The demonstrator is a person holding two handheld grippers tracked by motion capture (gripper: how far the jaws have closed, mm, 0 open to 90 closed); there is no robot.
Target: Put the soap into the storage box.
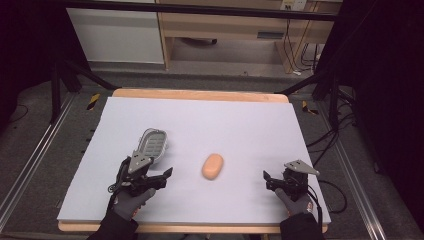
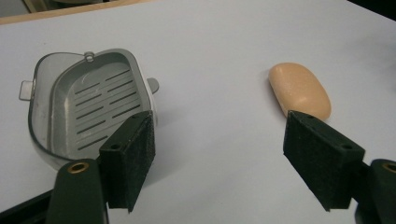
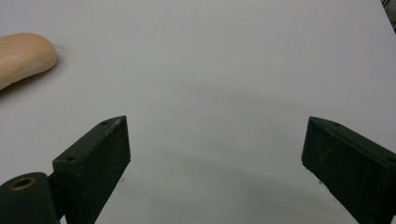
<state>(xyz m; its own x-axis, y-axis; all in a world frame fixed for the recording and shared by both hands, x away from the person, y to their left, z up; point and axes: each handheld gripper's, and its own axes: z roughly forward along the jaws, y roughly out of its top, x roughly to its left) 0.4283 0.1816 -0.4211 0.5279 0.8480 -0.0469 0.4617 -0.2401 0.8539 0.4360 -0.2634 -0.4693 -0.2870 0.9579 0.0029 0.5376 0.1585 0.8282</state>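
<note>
- Where both wait apart: left gripper (image 1: pixel 167 176) and right gripper (image 1: pixel 266 179), each parted, holding nothing.
- Soap (image 1: pixel 212 166) between them, unobstructed.
- Grey slotted dish (image 1: pixel 151 143), probably plastic.
- White worktop (image 1: pixel 240 125); dark floor.

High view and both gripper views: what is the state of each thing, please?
Grey slotted plastic soap dish: upright, empty, on the white table.
Oval peach soap bar: lying flat, untouched, apart from the dish.
Left claw: open, empty.
Right claw: open, empty.
</note>
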